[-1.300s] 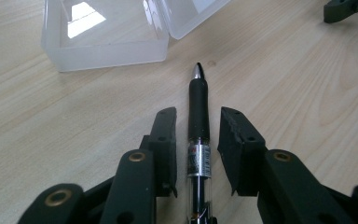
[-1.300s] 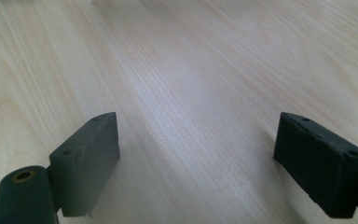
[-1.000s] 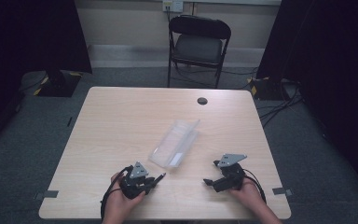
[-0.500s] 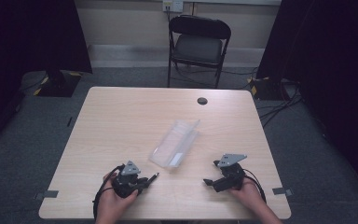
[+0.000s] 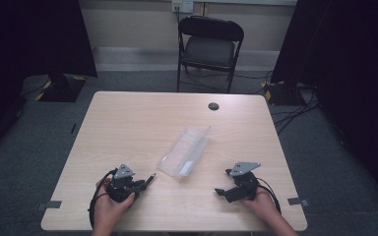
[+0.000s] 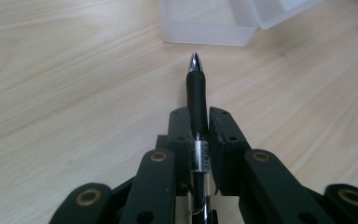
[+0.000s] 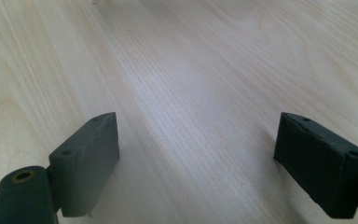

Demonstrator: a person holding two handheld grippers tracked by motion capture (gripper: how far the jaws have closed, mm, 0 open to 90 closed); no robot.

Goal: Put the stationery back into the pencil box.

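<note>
A black pen is pinched between the jaws of the left tool, lying lengthwise along them. Its silver tip sticks out ahead of the pads, and its clear barrel with a small printed label runs back between the jaws toward the tool's body. In the high view the pen pokes out of the left tool, pointing away from the hand that holds it, with its tip just above the counter.

Straight ahead of the pen's tip, near but apart from it, lies a clear plastic case, its closest wall facing the left tool. From above, the case lies slantwise on the counter, ahead of both tools and between them.

The right tool has its jaws spread wide with bare wood between them. In the high view it rests low at the counter's near edge, held in the right hand, well apart from the left tool.

Beyond the counter's far edge stands a black folding chair.
</note>
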